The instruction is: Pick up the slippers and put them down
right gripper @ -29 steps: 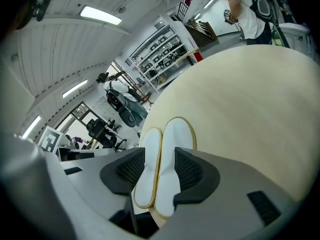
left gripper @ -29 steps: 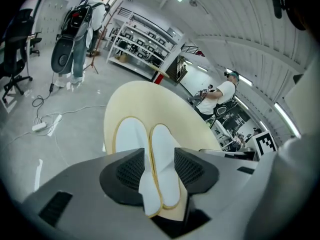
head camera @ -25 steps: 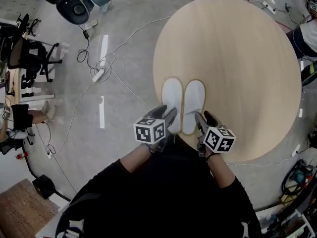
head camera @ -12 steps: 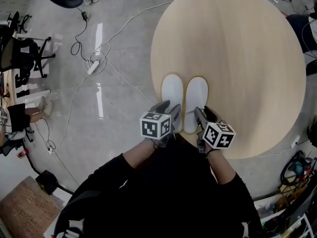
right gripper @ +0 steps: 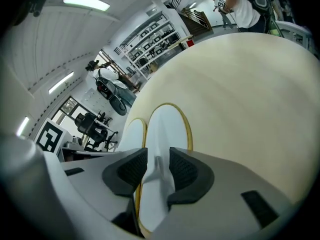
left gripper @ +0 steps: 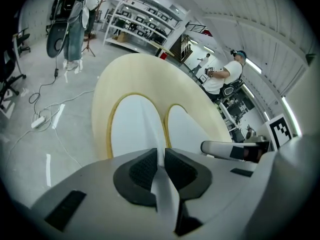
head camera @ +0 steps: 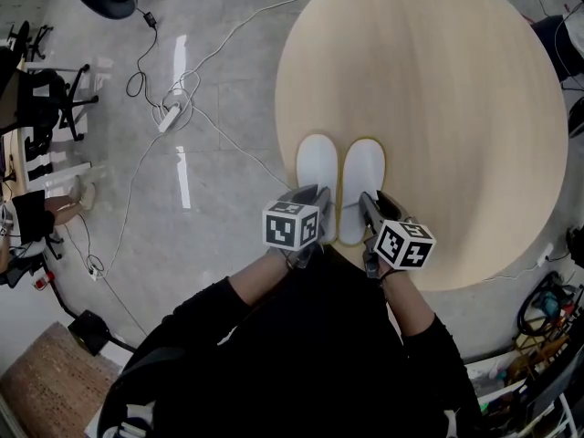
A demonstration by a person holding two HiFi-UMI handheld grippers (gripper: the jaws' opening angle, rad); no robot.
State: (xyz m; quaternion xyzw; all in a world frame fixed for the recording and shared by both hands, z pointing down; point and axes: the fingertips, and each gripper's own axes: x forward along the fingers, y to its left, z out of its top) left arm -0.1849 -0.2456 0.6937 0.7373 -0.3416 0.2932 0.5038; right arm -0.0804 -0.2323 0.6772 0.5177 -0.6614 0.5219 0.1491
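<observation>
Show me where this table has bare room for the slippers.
The table is bare across its far half, beyond the toes, and right of the right slipper. The near edge is crowded: the left slipper lies beside it there.

**Even overhead light, bowed edges**

Bright, even indoor light falls from long ceiling strip lights (right gripper: 86, 1). The glossy grey concrete floor (head camera: 228, 235) carries white glare streaks. Shadows on the round pale wooden table (head camera: 456, 89) are faint. The white fabric slippers (head camera: 318, 176) look nearly blown out. Both gripper views bow strongly, darken to black at the corners, and seem soft close up.
</observation>
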